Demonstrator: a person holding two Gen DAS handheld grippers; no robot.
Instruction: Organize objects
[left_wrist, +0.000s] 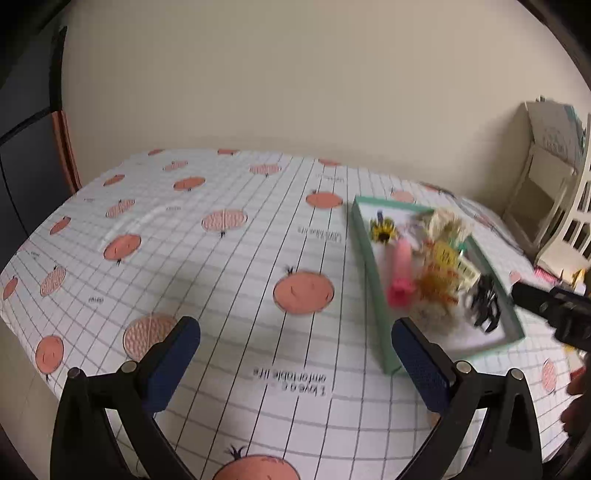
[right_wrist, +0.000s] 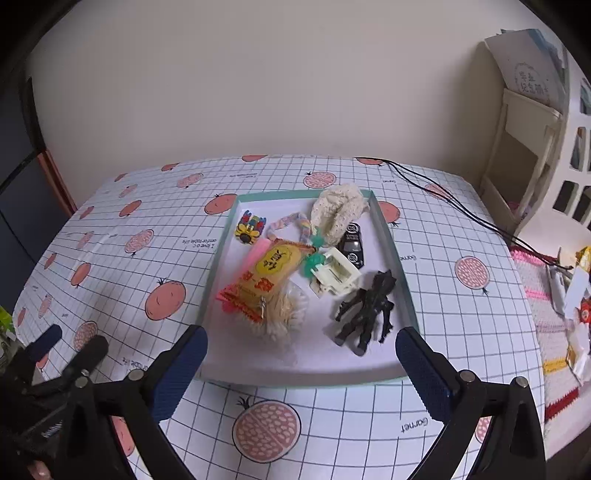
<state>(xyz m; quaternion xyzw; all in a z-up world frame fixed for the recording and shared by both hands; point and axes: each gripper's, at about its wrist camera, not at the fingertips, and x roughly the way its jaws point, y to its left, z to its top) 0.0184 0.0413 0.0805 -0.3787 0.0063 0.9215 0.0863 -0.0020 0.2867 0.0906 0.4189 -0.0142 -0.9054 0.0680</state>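
A shallow mint-green tray (right_wrist: 402, 266) (left_wrist: 369, 266) lies on the table. It holds a black toy figure (right_wrist: 365, 314) (left_wrist: 484, 306), a yellow snack packet (right_wrist: 264, 273) (left_wrist: 441, 258), a cream knitted piece (right_wrist: 338, 212), a cream plastic box (right_wrist: 338, 275), a black card (right_wrist: 352, 245), a sunflower clip (right_wrist: 249, 229) (left_wrist: 384, 229), a pastel braided cord (right_wrist: 291, 225) and a bag of pale sticks (right_wrist: 284, 314). My right gripper (right_wrist: 301, 360) hangs open at the tray's near edge, empty. My left gripper (left_wrist: 295, 354) is open over bare cloth, left of the tray.
The table wears a white grid cloth with orange fruit prints (right_wrist: 166, 299). A black cable (right_wrist: 454, 203) runs to the back right. A cream rack (right_wrist: 532, 147) stands against the wall. A knitted mat with small items (right_wrist: 554, 332) lies at the right edge.
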